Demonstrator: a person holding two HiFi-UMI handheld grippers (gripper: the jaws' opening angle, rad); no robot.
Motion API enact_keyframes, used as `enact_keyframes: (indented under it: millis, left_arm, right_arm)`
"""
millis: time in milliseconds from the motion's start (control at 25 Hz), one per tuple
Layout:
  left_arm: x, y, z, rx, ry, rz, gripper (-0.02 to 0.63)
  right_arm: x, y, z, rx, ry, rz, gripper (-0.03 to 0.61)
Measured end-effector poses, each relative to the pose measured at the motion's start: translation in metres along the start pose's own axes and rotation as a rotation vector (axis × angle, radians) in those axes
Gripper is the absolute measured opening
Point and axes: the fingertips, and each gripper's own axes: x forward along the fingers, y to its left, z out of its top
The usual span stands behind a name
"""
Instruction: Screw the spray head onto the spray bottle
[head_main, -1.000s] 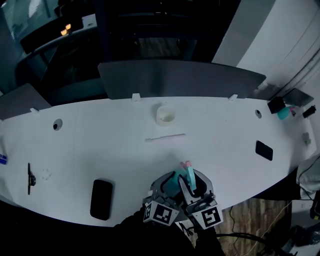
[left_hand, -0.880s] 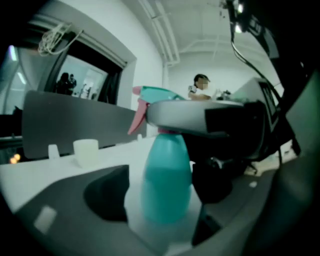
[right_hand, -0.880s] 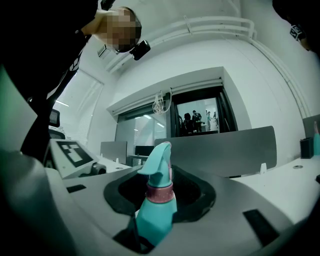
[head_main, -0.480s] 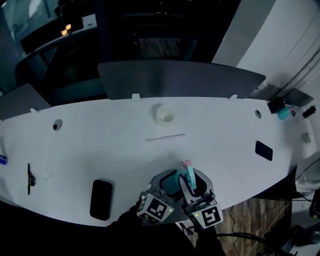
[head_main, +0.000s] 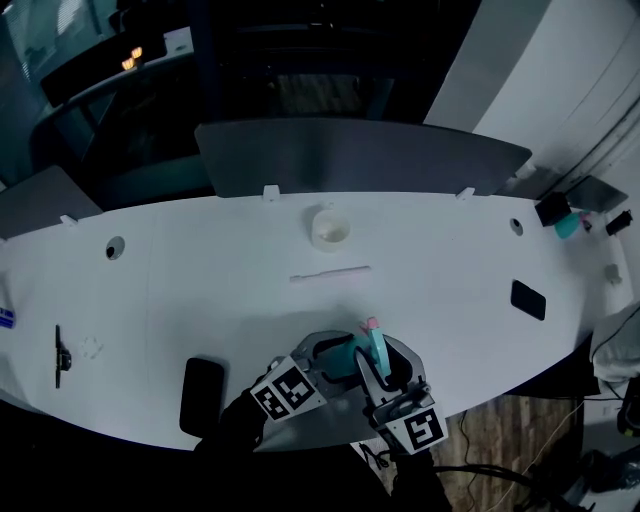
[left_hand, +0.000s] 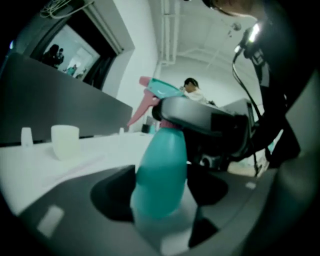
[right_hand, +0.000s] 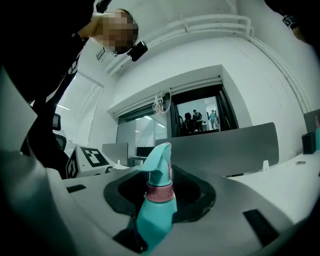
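While the left gripper (left_hand: 161, 202) clamps the teal spray bottle (left_hand: 162, 167) by its body between wide-set jaws, the right gripper (right_hand: 159, 200), jaws set narrower, closes just below the spray head (right_hand: 158, 160), at its pink collar (right_hand: 160, 192), atop the bottle.

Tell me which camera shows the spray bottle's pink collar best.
The right gripper view: the pink collar sits centred, sharp and unobstructed. The left gripper view shows only a sliver; in the head view it cannot be made out.
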Motion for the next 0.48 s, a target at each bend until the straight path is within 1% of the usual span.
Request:
enact_keyframes:
  millis: [40,80,120,160,240,280,320,360,480]
  left_arm:
    - [-0.0003,-0.0011,-0.0002,0.012,0.0,-0.007,0.319]
    - [-0.0008,-0.0014,0.0003,0.019,-0.006,0.016,0.317]
    - [-0.0011,-0.0012,0.0012,0.016,-0.019,0.066,0.314]
    - [-0.0013,-0.0008,0.0022,0.008,-0.039,0.142,0.314]
    - [-0.0018,-0.0002,0.002,-0.007,-0.073,0.326,0.313]
    - [-0.0017,-0.0001,0.0012,-0.01,-0.082,0.399,0.313]
    - [-0.001,0.0,0.0004,-0.013,-0.087,0.438,0.314]
    - [-0.0002,0.0001,-0.0002,-0.013,-0.089,0.442,0.316]
    - [0.0003,-0.0002,-0.0007,-0.005,-0.084,0.389,0.318]
  right_arm:
    - [-0.0002,0.0004,0.0002,-0.001,-0.002,0.002,0.141]
    - [-0.0004,0.0005,0.0002,-0.006,-0.002,-0.001,0.141]
    - [-0.0005,-0.0001,0.0002,-0.011,-0.002,-0.009,0.141]
    - [-0.0005,-0.0011,0.0005,-0.015,-0.003,-0.021,0.141]
    - [-0.0006,-0.0028,0.001,-0.02,-0.008,-0.047,0.141]
    - [-0.0008,-0.0035,0.0007,-0.019,-0.01,-0.059,0.141]
    - [-0.0012,-0.0044,0.0002,-0.015,-0.012,-0.069,0.141]
    - [-0.0015,-0.0055,0.0001,-0.009,-0.015,-0.076,0.141]
    - [-0.0011,-0.0054,-0.0012,-0.022,-0.003,-0.067,0.141]
